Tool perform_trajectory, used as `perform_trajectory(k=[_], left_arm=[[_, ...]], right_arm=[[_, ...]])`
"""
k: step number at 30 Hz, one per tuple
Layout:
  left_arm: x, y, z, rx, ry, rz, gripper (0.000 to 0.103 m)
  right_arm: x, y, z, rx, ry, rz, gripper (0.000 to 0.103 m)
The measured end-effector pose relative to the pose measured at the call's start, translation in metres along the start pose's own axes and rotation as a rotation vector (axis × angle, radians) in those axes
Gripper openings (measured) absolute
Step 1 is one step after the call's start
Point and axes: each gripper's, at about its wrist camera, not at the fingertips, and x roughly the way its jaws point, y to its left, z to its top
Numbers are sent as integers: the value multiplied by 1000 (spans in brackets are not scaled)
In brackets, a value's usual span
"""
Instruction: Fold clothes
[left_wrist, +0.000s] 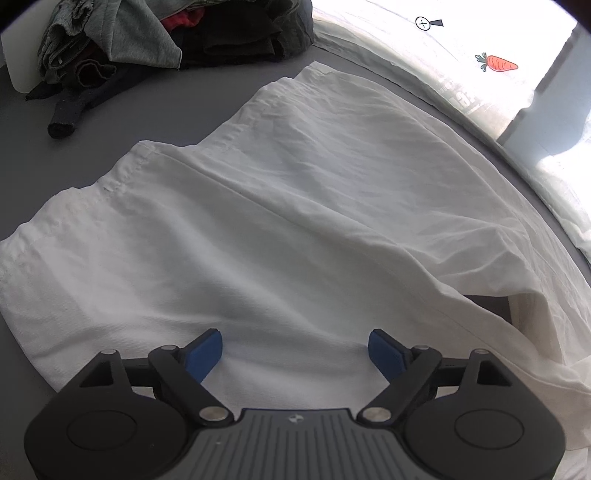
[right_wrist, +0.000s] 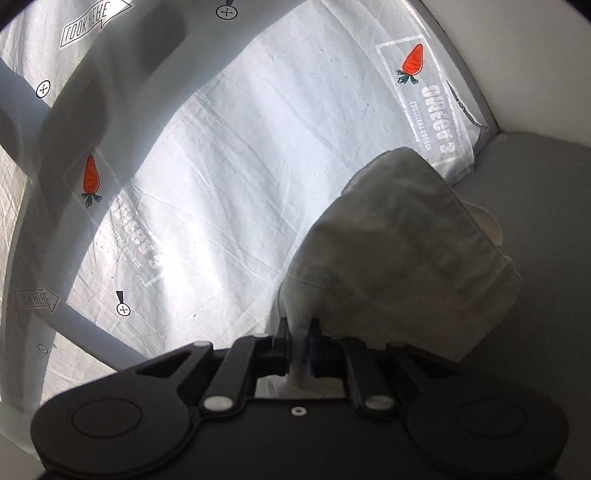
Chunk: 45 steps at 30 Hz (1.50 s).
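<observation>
A white garment, looking like shorts or trousers, lies spread on the grey surface in the left wrist view, wrinkled, with a raised fold at the right. My left gripper hovers over its near edge, blue pads wide apart and nothing between them. In the right wrist view my right gripper is shut on a bunched part of the white garment, which rises in a lifted hump in front of the fingers.
A heap of dark, grey and red clothes sits at the far left of the grey surface. A white printed sheet with carrots hangs behind, brightly backlit. A white wall stands at the right.
</observation>
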Motion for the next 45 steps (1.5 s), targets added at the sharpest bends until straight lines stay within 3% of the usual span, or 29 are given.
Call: perform_trajectory(k=[4, 7, 10, 13, 16, 20, 24, 27, 32, 35, 37, 38, 42, 45], left_arm=[[4, -6, -1, 30, 6, 16, 94], [6, -9, -1, 45, 10, 27, 95], [8, -12, -1, 59, 13, 38, 97], [10, -15, -2, 73, 16, 50, 99], [12, -18, -2, 88, 19, 61, 101], [15, -22, -1, 104, 29, 76, 102], [16, -23, 0, 101, 38, 82, 102], [16, -25, 0, 105, 43, 90, 102], [17, -27, 0, 103, 48, 100, 102], [17, -29, -2, 104, 41, 109, 102], [18, -30, -2, 104, 40, 117, 102], [18, -31, -2, 104, 39, 120, 102], [17, -30, -3, 98, 33, 117, 102], [17, -30, -3, 106, 33, 115, 102]], right_arm=[[23, -42, -107, 68, 180, -98, 9], [34, -33, -127, -11, 198, -119, 10], [25, -32, -130, -28, 203, -95, 12], [-3, -52, -124, 66, 191, -7, 16], [-44, -77, -123, 178, 133, 70, 25], [-97, -105, -126, 254, 42, 130, 27], [-133, -134, -136, 307, -35, 126, 31], [-139, -151, -146, 417, -40, 137, 32], [-128, -128, -150, 357, 2, 84, 32], [-114, -94, -150, 166, 83, -32, 32], [-108, -70, -151, 0, 122, -89, 32], [-112, -66, -153, -24, 131, -87, 32], [-150, -84, -160, 114, 132, 34, 32], [-193, -116, -172, 227, 50, 50, 32]])
